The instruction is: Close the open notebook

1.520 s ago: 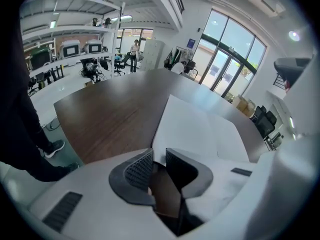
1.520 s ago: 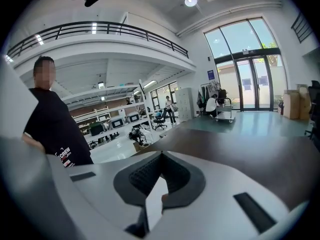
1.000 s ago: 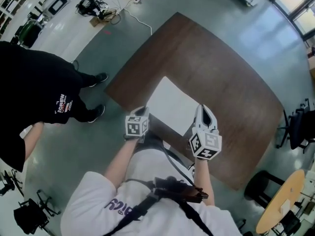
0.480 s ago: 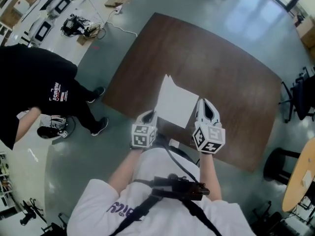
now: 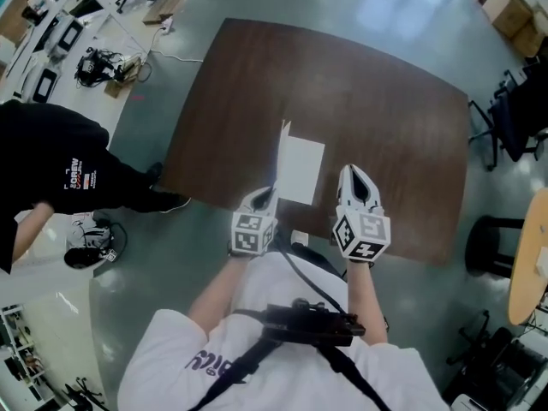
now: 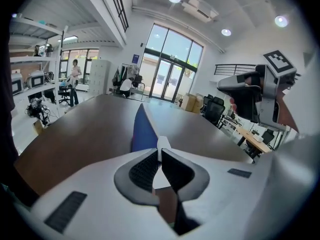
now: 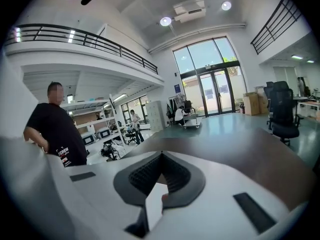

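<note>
The notebook lies on the brown table near its front edge, its white page facing up. Its left cover stands nearly upright; in the left gripper view this cover shows blue. My left gripper is shut on the cover's near corner, a white sliver showing between the tips, and its jaws have just been closing a little tighter on it. To the right of the notebook, my right gripper hovers shut with nothing in it; its pads meet in its own view.
A person in black stands left of the table. Office chairs and a black stool sit at the right, beside a round wooden table. Cables lie on the floor at the far left.
The notebook's left cover has gone from lying flat to standing nearly upright, lifted by the left gripper. Both grippers have moved, and the view has shifted over the table.
</note>
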A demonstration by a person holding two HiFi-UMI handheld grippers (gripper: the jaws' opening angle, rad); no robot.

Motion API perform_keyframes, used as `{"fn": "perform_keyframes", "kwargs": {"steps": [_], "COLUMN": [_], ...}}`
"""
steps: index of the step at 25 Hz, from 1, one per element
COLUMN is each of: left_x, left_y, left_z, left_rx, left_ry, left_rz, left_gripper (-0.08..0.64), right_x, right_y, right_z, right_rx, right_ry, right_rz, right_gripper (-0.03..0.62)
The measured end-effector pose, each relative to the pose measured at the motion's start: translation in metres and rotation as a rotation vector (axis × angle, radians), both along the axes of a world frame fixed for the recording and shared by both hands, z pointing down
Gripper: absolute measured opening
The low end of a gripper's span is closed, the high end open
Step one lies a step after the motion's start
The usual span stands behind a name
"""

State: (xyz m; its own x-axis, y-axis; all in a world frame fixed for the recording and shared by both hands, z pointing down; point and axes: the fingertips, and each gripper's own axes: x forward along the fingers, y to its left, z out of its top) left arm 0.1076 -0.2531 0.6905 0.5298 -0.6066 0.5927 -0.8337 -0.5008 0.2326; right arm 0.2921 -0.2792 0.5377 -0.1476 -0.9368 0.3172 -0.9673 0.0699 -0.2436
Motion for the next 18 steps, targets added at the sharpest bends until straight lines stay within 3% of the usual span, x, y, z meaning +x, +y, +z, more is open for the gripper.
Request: {"fn": "perform_keyframes", "kwargs": {"steps": [10,18], "left_x": [0.061,0.104], "left_y": [0.008,0.012], "left_z": [0.023,0.062], "left_rx": [-0.015,-0.133], "left_ry": [-0.030,-0.080], "left_rz": [0.183,0.330], "left_gripper": [0.035,0.035], "right_x": [0.019,0.038], "right_y": [0.015,0.021], "right_z": [0.009,0.020], "right_rx": [-0.019,-0.056], "right_ry": [-0.002,-0.002], "right_rz": [0.068,0.119], "right_gripper": [-0.006,-0.006]}}
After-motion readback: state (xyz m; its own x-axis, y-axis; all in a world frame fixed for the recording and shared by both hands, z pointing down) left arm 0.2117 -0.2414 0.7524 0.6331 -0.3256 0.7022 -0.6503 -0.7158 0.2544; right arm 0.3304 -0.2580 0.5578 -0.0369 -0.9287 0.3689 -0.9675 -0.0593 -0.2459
